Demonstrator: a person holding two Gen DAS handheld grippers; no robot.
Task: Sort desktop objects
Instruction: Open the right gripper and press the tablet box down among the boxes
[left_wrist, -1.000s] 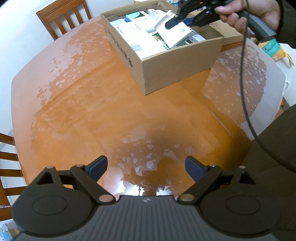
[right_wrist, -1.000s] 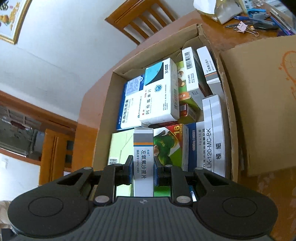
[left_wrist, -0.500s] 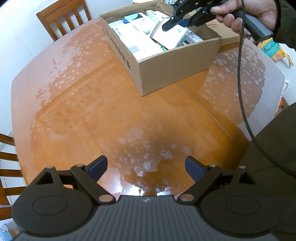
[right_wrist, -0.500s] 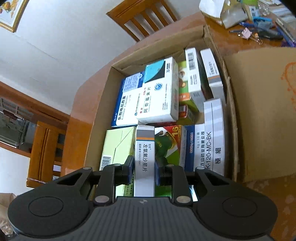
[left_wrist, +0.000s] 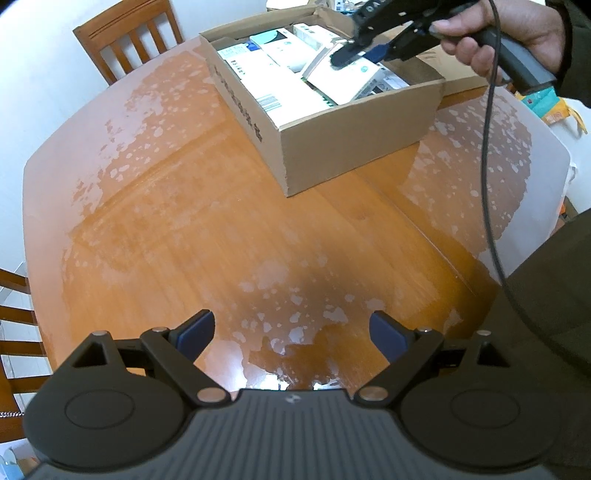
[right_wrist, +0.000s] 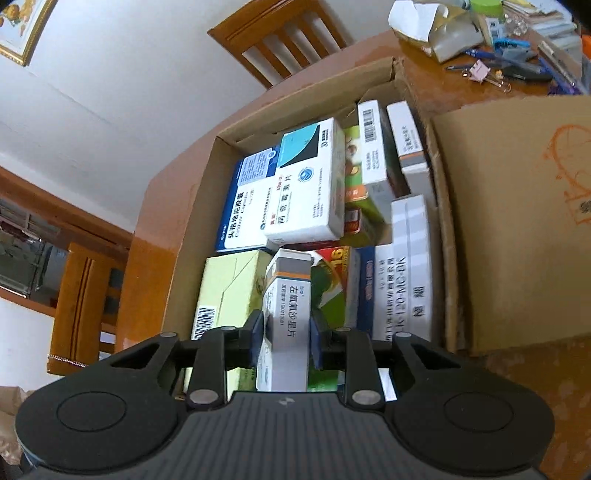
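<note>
The worn wooden surface carries an open cardboard box packed with medicine cartons, a wooden chair behind it. The left claw hangs over bare wood, jaws spread wide and holding nothing. The right claw, held in a hand over the box, has just been opening; the white-and-grey carton sits tilted between its blue pads, resting among the other cartons, apparently let go.
</note>
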